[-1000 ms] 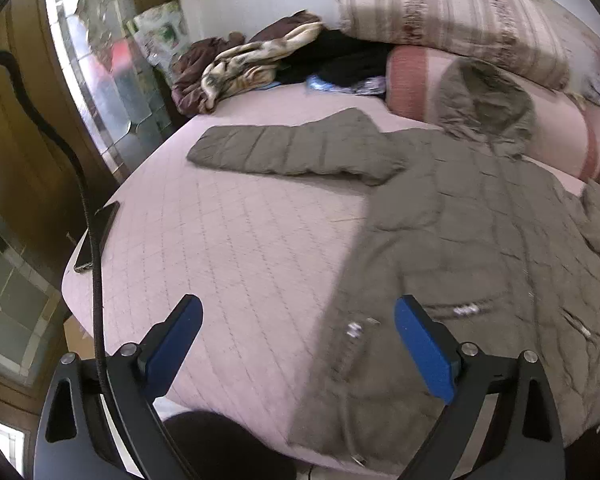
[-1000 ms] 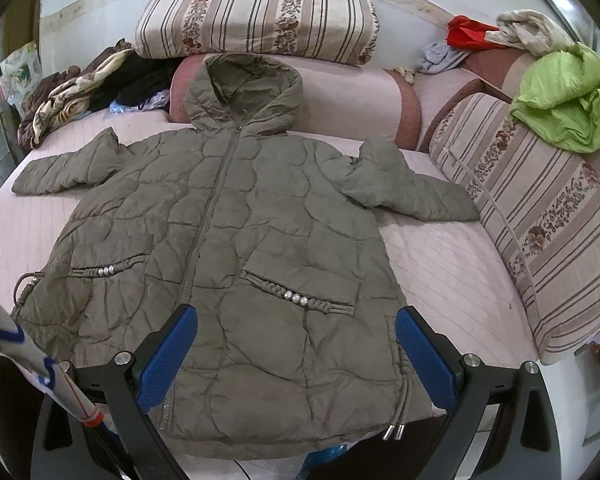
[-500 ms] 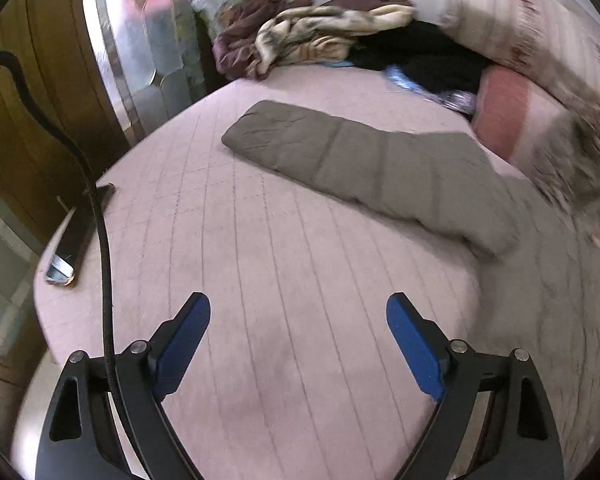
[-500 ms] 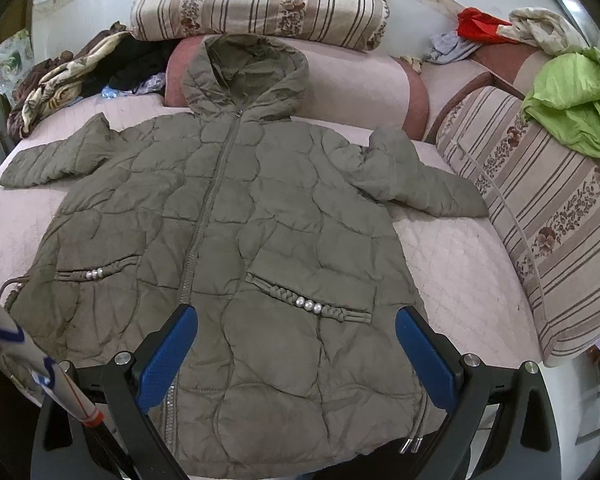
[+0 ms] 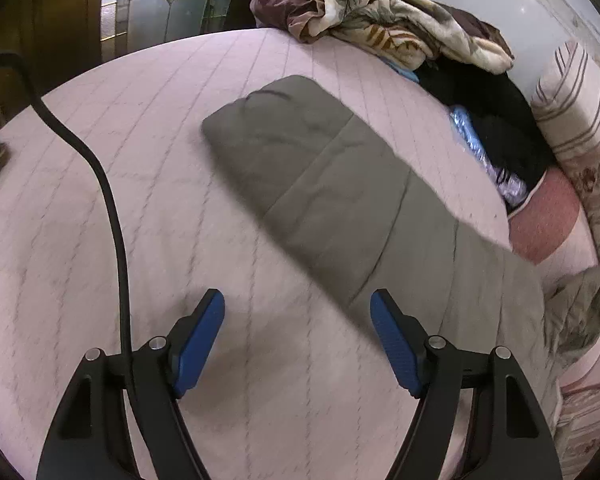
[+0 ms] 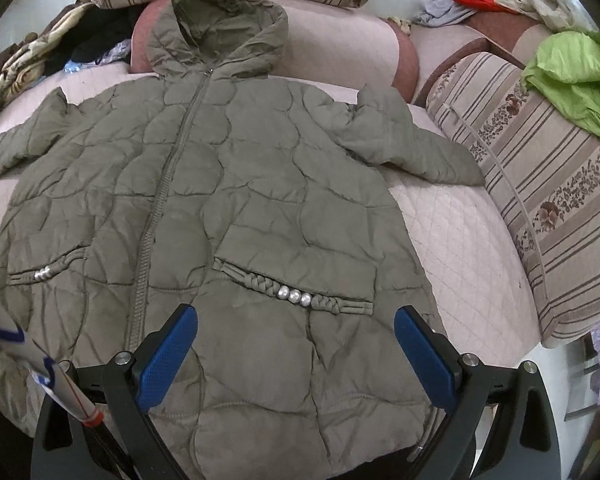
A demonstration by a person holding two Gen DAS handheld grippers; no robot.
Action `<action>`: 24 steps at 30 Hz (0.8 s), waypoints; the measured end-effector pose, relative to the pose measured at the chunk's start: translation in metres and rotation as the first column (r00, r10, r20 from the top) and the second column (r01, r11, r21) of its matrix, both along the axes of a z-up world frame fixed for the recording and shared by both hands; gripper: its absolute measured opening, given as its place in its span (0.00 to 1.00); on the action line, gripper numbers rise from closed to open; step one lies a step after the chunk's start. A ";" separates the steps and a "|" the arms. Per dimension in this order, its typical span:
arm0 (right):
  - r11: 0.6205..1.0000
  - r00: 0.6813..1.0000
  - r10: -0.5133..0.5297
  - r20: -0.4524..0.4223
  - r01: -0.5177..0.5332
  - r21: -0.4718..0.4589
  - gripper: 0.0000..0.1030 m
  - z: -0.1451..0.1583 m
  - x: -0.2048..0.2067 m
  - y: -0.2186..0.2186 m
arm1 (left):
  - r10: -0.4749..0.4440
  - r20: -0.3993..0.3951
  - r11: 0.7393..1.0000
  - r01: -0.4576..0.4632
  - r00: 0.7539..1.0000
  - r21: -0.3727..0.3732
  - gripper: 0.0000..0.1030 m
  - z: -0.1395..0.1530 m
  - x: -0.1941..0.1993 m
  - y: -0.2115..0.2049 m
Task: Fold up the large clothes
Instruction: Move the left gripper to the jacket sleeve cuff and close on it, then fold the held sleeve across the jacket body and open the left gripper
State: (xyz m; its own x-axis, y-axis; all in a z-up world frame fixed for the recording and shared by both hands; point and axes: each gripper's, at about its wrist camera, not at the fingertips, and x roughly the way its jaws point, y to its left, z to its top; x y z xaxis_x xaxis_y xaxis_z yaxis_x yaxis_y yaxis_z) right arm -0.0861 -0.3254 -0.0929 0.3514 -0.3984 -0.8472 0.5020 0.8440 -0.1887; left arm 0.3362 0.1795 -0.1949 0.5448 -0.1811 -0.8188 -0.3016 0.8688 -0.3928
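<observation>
Olive coat (image 6: 236, 208): quilted, hooded, spread flat face-up on pink quilted bed cover (image 5: 100, 240); zip shut, hem toward cam, hood (image 6: 220, 36) up against pink bolster (image 6: 340, 44) at head edge.
Cable (image 5: 112, 216): black, runs over cover at left of left-wrist view.
Left gripper (image 5: 298, 312): jaws wide apart, nothing between; hovers over bare cover just beside coat's left sleeve (image 5: 324, 184).
Left sleeve: lies straight out toward bed's left edge, cuff near clothes heap (image 5: 380, 16) at far corner.
Heap: maroon + leaf-print fabric, black item beside it.
Pockets: braided trim w/ pearl beads (image 6: 294, 295) on each side of zip.
Right gripper (image 6: 296, 336): jaws wide apart, holding nothing; over coat's lower right front, below beaded pocket. Contact w/ fabric: can't tell.
Right sleeve (image 6: 412, 144): angled out + down toward striped cushion (image 6: 540, 184) at right edge.
Green cloth (image 6: 576, 76): crumpled on top of that cushion.
</observation>
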 end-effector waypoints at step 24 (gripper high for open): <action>0.998 0.999 -0.032 -0.007 0.032 -0.058 0.96 -0.004 0.002 -0.016 | -0.083 0.073 0.989 0.074 0.994 0.124 0.10 0.068 0.036 -0.060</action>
State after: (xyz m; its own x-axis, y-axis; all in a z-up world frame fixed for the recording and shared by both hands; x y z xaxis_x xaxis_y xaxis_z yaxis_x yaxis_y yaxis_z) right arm -0.0838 -0.3416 -0.0969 0.3314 -0.4575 -0.8252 0.5272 0.8151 -0.2402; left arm 0.3718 0.1196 -0.1267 0.5954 -0.1276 -0.7932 -0.2035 0.9312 -0.3025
